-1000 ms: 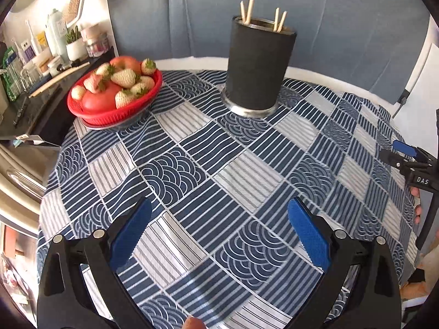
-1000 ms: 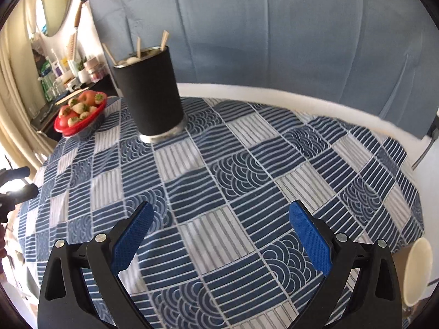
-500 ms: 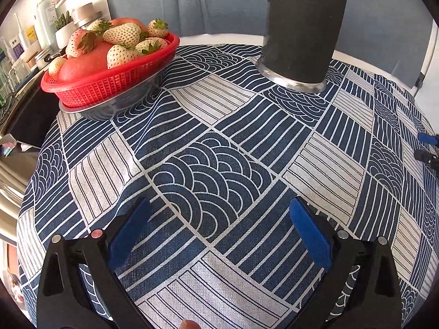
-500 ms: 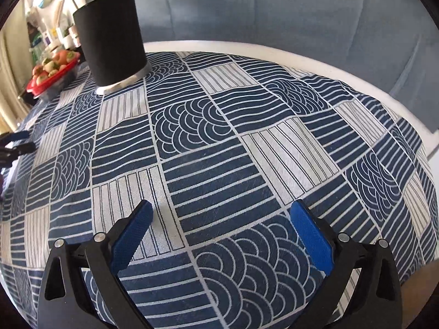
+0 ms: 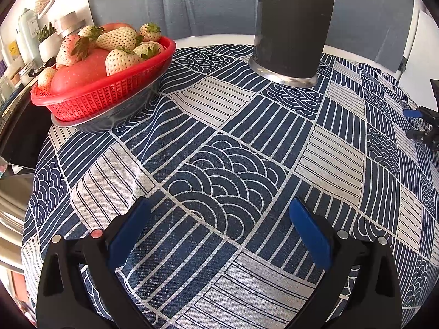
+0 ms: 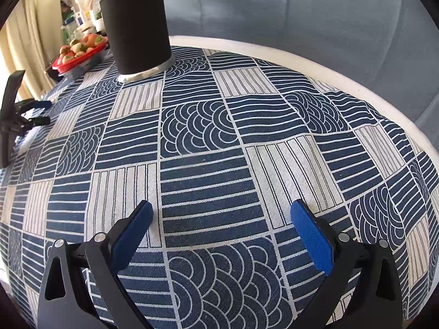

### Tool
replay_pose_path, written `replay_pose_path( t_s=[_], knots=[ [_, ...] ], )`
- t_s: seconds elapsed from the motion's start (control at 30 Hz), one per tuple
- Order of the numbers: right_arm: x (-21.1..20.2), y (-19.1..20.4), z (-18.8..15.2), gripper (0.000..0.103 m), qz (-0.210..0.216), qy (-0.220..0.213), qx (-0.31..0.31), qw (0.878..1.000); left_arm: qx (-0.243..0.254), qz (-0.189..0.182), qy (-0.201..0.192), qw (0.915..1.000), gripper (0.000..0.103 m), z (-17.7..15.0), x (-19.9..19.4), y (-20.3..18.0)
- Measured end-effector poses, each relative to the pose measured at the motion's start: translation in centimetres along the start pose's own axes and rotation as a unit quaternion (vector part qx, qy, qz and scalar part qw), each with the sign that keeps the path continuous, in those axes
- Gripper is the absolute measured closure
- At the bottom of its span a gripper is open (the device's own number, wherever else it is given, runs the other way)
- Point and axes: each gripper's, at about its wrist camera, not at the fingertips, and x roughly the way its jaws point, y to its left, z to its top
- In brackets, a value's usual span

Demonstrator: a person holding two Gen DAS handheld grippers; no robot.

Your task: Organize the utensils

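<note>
A tall black utensil holder [image 5: 293, 27] with a metal base stands at the far side of the round table; in the right wrist view the holder [image 6: 135, 30] shows wooden stick ends above its rim. My left gripper [image 5: 218, 211] hangs open low over the blue-and-white patterned cloth [image 5: 225, 148], nothing between its blue pads. My right gripper [image 6: 221, 213] is open too, low over the cloth, empty. Each gripper appears at the edge of the other's view: the right gripper [image 5: 422, 126] and the left gripper [image 6: 33, 112]. No loose utensils lie on the cloth.
A red basket [image 5: 107, 87] of strawberries and a tomato sits at the far left of the table, on a metal bowl. A counter with bottles and jars [image 5: 30, 41] lies beyond it. The white table rim [image 6: 329, 68] curves along the far right; a grey-blue curtain hangs behind.
Both grippers have dropped lower and moved forward over the cloth, so the holder and basket loom larger. Both stayed open and empty.
</note>
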Motion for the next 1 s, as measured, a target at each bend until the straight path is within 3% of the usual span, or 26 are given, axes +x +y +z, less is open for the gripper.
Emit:
replay_pose_path(
  t_s=[1.0],
  knots=[
    [-0.09, -0.01, -0.1, 0.006, 0.0, 0.0, 0.0, 1.0, 0.0, 0.0, 0.0, 1.0, 0.004, -0.03, 0.0, -0.01]
  ],
)
